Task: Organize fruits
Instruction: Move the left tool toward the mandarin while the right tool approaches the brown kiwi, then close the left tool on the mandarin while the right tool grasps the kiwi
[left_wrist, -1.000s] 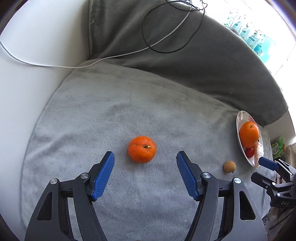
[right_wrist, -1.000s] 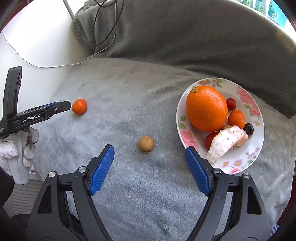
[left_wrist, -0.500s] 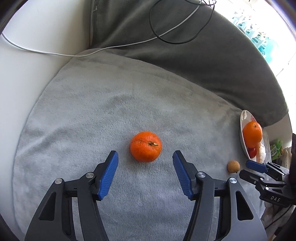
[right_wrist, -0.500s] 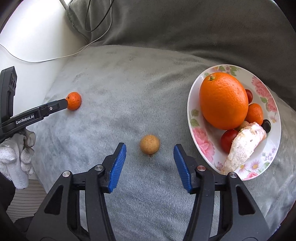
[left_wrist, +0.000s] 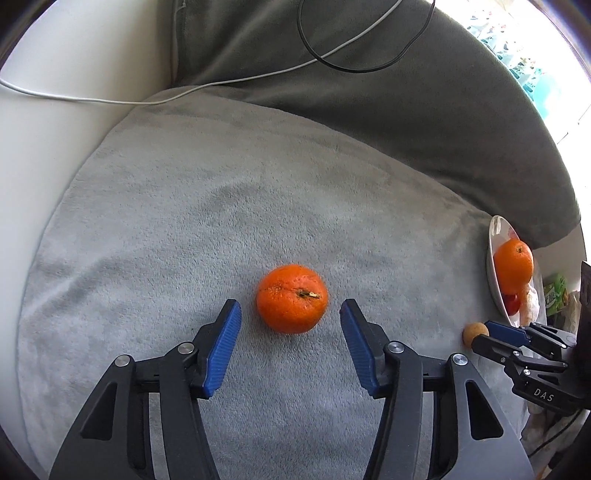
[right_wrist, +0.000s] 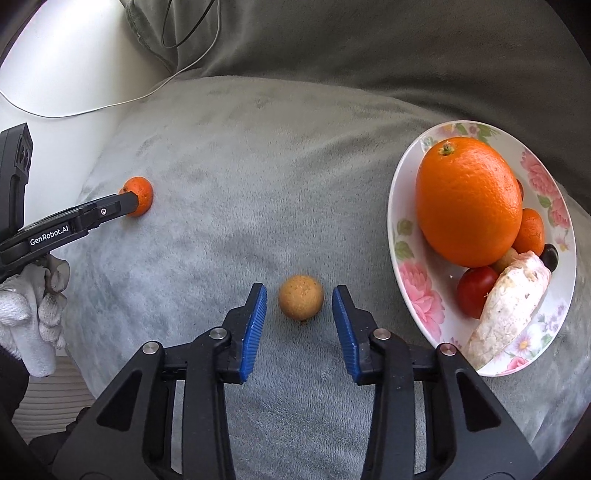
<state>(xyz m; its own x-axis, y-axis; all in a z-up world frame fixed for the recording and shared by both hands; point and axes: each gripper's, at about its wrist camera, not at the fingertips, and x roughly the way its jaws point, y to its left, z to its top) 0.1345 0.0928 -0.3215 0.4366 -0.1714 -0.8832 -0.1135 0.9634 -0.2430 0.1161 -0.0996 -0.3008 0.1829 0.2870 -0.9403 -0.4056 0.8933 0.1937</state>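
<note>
A small mandarin (left_wrist: 291, 298) lies on the grey blanket (left_wrist: 221, 206), between the blue pads of my left gripper (left_wrist: 291, 314). Its jaws are closing, with a gap still on each side of the fruit. A small tan round fruit (right_wrist: 301, 302) lies between the pads of my right gripper (right_wrist: 300, 299); those jaws are closing too and stand just clear of it. To the right, a flowered plate (right_wrist: 410, 291) holds a big orange (right_wrist: 467, 206), a small mandarin, a cherry tomato, a dark berry and a pale piece of food. The mandarin (right_wrist: 140, 194) also shows at the far left of the right wrist view.
A darker grey cushion (left_wrist: 406, 92) rises behind the blanket, with a white cable (left_wrist: 110, 99) and a black cable (left_wrist: 351, 66) draped over it. A white surface (left_wrist: 55, 74) borders the blanket on the left. A white-gloved hand (right_wrist: 29, 314) holds the left gripper.
Both grippers have sunk toward their fruits and narrowed their jaws. The mandarin and the tan fruit now sit between the pads instead of beyond the tips.
</note>
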